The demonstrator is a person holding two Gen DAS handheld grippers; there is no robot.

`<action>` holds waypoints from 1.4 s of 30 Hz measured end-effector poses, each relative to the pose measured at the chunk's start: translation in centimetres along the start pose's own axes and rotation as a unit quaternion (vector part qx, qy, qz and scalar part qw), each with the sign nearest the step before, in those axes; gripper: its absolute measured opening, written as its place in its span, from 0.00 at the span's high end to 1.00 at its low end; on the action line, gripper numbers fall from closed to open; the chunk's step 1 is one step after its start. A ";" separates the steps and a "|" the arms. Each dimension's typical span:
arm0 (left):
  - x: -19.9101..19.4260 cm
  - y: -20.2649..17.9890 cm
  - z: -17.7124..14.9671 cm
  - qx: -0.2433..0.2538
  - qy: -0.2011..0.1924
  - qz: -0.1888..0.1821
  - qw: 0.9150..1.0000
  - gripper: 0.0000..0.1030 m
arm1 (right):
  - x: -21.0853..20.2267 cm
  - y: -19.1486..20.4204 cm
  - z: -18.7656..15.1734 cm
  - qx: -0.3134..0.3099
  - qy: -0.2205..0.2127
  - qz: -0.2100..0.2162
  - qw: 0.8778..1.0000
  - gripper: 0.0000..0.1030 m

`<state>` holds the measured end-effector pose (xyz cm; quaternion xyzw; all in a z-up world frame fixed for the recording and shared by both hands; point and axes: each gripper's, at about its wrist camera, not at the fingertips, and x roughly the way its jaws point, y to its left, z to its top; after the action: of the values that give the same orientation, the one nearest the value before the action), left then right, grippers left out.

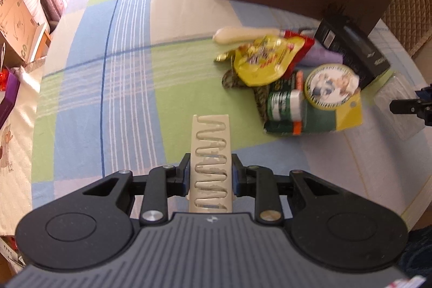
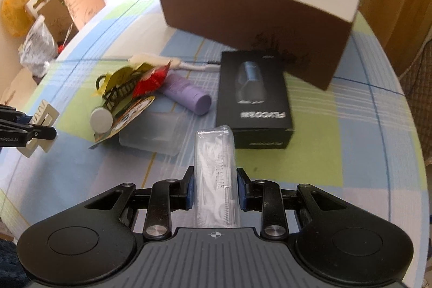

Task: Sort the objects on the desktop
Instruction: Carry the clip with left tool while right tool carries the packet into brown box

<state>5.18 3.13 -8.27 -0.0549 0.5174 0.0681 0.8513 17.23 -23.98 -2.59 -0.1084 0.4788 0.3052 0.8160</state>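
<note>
Nearest in the left wrist view, the left gripper point(image 1: 211, 174) has its jaws closed on a cream card with wavy cut-outs point(image 1: 211, 153), which sticks forward from between the pads, held above the surface point(image 1: 108, 99) and its checked blue, green and white cloth. In the right wrist view, the right gripper point(image 2: 216, 190) has its jaws pressed against a clear plastic packet point(image 2: 216, 169) with faint printing, which likewise points forward between the pads.

Just past the packet sits a frosted clear plastic box point(image 2: 154, 134), and to its right, near it, a black product box point(image 2: 255, 99) lies flat. To the left of the frosted box is a loose heap: a backing card printed with a round cartoon picture point(image 1: 332, 85), a green roll with a white end point(image 1: 283, 104) lying on it, a yellow snack bag point(image 1: 259, 58), a red wrapper point(image 2: 151, 80) and a dark patterned strap point(image 2: 118, 96). A lilac cylinder point(image 2: 189, 93) lies on its side between the heap and the black box. Beyond the heap rests a cream handle-shaped object point(image 1: 243, 34).

Farther still, a large brown open box with a white inside point(image 2: 256, 15) stands on the surface, just behind the black box. Cardboard boxes and bags point(image 2: 67, 7) crowd the far left edge.
</note>
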 end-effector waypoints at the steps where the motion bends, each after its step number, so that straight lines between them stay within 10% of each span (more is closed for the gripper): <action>1: -0.3 0.0 0.3 -0.001 -0.005 -0.001 1.000 0.77 | -0.3 -0.3 0.2 0.003 -0.002 0.000 1.000 0.73; 25: -3.2 -6.5 20.3 0.051 -0.148 -0.038 0.987 0.77 | -6.2 -9.8 15.9 0.024 -0.150 -0.003 0.988 0.73; 42: 10.8 -10.4 34.0 0.123 -0.064 -0.026 0.990 0.77 | 4.5 -13.2 23.2 0.095 -0.074 -0.084 0.989 0.73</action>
<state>41.60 -0.90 -2.05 0.0411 0.4651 -0.0143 0.8842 43.42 -21.75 4.06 -0.0472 0.4335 0.1960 0.8783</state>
